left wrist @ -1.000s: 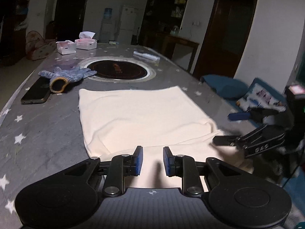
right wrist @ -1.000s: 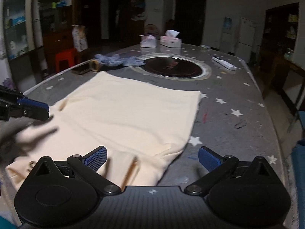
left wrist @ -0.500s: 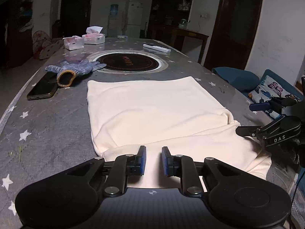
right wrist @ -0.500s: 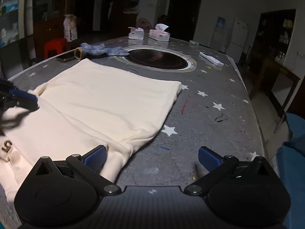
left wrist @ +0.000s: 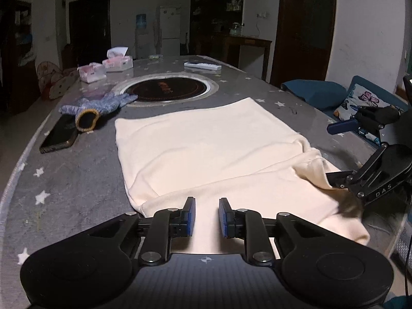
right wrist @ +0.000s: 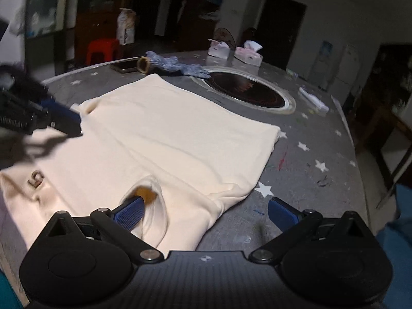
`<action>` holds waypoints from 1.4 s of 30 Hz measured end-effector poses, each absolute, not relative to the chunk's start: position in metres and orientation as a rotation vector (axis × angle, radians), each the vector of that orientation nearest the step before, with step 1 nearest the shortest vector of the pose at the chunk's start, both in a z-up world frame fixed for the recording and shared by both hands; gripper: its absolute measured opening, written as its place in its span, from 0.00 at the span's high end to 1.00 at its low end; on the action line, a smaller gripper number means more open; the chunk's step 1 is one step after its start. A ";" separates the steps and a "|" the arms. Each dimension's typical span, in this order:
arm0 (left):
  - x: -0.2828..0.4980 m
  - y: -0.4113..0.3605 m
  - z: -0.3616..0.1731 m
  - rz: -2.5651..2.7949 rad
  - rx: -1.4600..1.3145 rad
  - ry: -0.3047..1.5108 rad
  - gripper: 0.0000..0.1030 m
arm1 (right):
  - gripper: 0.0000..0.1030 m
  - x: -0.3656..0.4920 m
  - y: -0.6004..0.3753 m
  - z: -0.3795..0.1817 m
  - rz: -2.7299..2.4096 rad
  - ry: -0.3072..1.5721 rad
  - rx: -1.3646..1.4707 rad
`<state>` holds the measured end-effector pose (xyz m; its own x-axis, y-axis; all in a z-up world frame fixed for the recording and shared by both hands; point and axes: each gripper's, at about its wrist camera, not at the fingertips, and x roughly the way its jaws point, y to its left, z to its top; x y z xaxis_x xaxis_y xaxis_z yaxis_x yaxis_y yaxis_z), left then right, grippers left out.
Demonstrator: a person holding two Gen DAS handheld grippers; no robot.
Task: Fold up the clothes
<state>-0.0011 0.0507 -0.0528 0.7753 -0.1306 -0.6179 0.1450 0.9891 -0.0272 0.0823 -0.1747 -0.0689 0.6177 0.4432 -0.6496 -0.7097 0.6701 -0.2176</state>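
At the left of the table (left wrist: 77, 180), a phone (left wrist: 59, 136) lay face up near the edge. A blue knit glove (left wrist: 103, 104) lay just beyond it, its yellow-trimmed cuff touching or overlapping the phone's far end. Two tissue boxes (left wrist: 118, 63) stood side by side further back.

In the centre, a round dark hob (left wrist: 167, 90) was set into the table. The cream garment (left wrist: 206, 144) lay spread flat on the near side of the hob. Its far edge was straight and just short of the hob rim. A long crease ran across its near half, and its near right part was bunched. A small dark mark (right wrist: 36, 179) showed on the cloth at its near left in the right wrist view.

The left gripper (left wrist: 207, 217) was over the garment's near edge. Its jaws were parted by a narrow gap, and no cloth was seen pinched between them.

To the right, a white remote (left wrist: 202, 65) lay beyond the hob. The right gripper (right wrist: 206, 202) was released and stood wide. Its left finger (right wrist: 131, 208) was pushed into a raised fold of the garment. Its right finger (right wrist: 280, 209) was over bare table. A blue cushion (left wrist: 316, 92) lay off the table's right side.
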 end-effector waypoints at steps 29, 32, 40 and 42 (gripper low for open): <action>-0.088 0.020 -0.055 -0.354 0.383 0.646 0.54 | 0.00 0.049 -0.185 -0.063 0.720 0.560 -0.578; -0.094 0.013 -0.058 -0.383 0.447 0.627 0.54 | 0.00 0.046 -0.189 -0.056 0.734 0.547 -0.574; -0.082 -0.007 -0.070 -0.417 0.527 0.561 0.58 | 0.00 0.031 -0.188 -0.048 0.815 0.516 -0.626; -0.079 -0.008 -0.070 -0.429 0.521 0.553 0.77 | 0.00 0.027 -0.187 -0.045 0.840 0.505 -0.640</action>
<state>-0.0787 -0.0084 -0.0700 0.7699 -0.2414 -0.5907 0.5121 0.7861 0.3462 0.0267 -0.1875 -0.0451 0.5725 0.5167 -0.6366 -0.8046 0.5032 -0.3152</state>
